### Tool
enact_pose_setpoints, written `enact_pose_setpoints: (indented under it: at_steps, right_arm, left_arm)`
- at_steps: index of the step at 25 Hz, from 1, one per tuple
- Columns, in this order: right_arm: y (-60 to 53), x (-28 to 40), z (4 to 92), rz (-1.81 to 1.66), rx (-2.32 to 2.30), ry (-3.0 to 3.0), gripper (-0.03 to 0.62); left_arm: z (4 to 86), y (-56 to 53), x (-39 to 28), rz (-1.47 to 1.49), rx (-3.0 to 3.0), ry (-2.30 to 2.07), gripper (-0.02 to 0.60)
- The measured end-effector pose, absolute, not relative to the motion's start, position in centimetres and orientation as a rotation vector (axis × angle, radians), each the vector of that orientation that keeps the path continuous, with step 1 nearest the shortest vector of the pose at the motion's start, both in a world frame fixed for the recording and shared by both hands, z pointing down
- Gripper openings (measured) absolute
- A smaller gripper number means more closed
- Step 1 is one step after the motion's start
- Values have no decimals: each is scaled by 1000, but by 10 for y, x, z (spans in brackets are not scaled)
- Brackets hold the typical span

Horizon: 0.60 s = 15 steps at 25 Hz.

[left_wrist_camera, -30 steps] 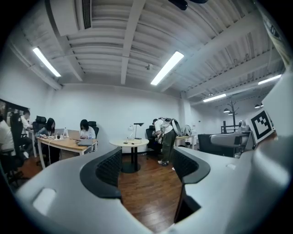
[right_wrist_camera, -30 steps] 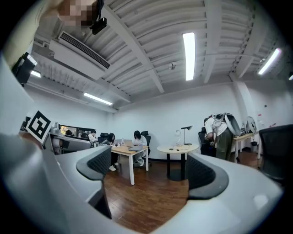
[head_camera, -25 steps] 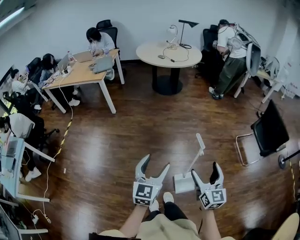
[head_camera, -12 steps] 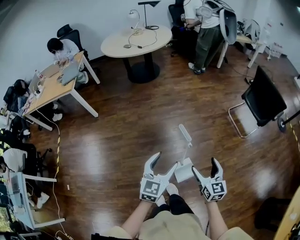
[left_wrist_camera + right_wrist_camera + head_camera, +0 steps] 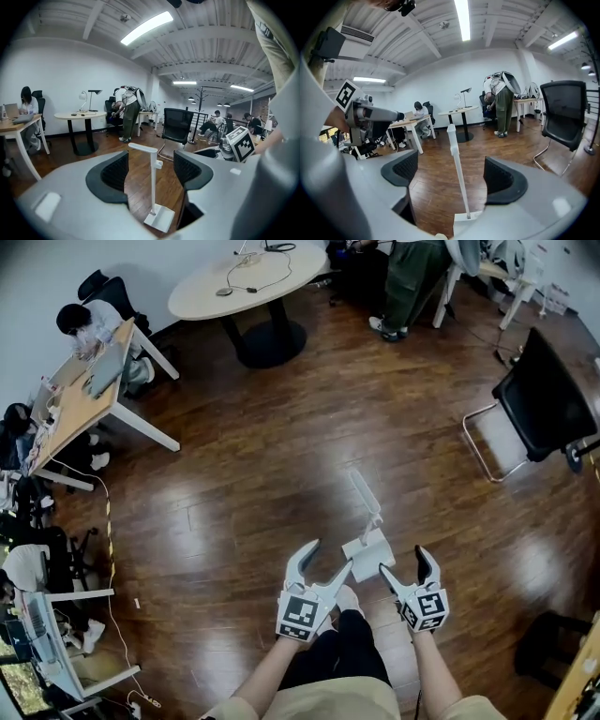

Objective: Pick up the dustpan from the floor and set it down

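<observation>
A white dustpan (image 5: 368,549) stands on the wooden floor with its long handle (image 5: 364,491) upright, just ahead of the person's feet. My left gripper (image 5: 328,559) is to its left and my right gripper (image 5: 403,563) to its right, both close to the pan and apart from it. In the left gripper view the handle (image 5: 152,180) shows in the gap of the left gripper (image 5: 151,169), beyond the pads. The right gripper view shows the handle (image 5: 460,178) ahead of the right gripper (image 5: 452,172). Both sets of jaws are closing with nothing pressed between them.
A black chair (image 5: 544,404) stands to the right. At the back is a round table (image 5: 246,282) with a person standing beside it (image 5: 412,277). A desk (image 5: 80,399) with seated people is at the left, and a cable (image 5: 108,531) runs along the floor there.
Both grippers have come down and forward toward the dustpan. The left jaws have narrowed. The head view has tipped downward, so the room slid up the picture.
</observation>
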State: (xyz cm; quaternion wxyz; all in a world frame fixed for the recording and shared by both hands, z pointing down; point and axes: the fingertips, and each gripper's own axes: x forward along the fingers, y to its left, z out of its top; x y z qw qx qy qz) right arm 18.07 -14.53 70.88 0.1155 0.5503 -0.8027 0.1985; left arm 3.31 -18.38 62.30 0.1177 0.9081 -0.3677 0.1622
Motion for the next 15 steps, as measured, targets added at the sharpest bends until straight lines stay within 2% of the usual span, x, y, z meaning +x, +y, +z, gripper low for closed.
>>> enact_pose_setpoints:
  at_steps: [9,15]
  right_arm:
    - [-195,165,813,593,1515,-2332,420]
    - [-252,141,831,564,1526,-2427,368]
  left_arm:
    - [692,-207,21,531,2606,-1123,282]
    - [713,-217,11,540,2545,-1174,276]
